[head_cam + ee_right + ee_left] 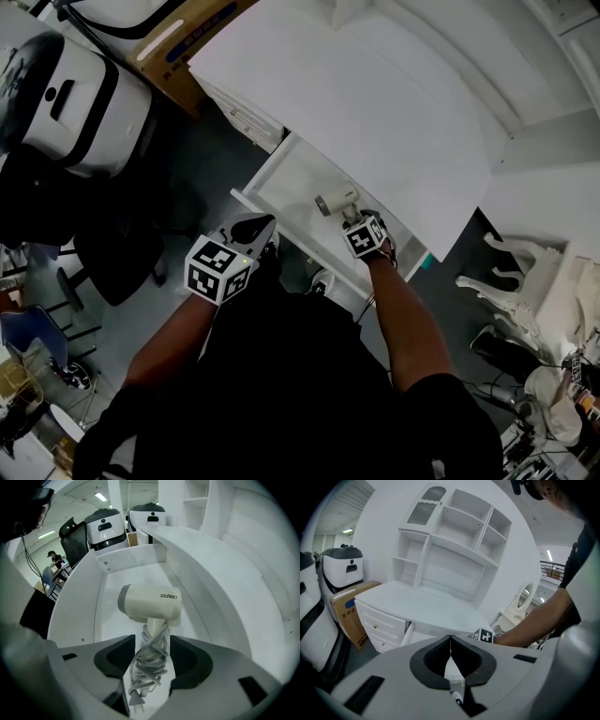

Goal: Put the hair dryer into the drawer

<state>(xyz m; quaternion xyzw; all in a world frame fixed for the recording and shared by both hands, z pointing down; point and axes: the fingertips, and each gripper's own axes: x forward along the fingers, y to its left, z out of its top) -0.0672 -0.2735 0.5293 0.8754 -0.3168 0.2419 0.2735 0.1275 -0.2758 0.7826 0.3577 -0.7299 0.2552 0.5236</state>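
Observation:
A cream hair dryer (336, 201) lies low inside the open white drawer (286, 178) under the desk top. My right gripper (354, 221) reaches into the drawer from its front. In the right gripper view the dryer's body (150, 603) points left, and its handle, wrapped in grey cord, sits between the jaws of the right gripper (151, 645), which are shut on it. The plug hangs below. My left gripper (259, 226) hovers at the drawer's front left corner, and in its own view the left gripper (450, 639) is shut on nothing.
The white desk top (375, 103) overhangs the drawer's back. A side drawer stack (239, 112) stands to the left. A cardboard box (183, 37), a white machine (84, 103) and a black chair (112, 253) crowd the left floor. White ornate furniture (525, 272) stands at right.

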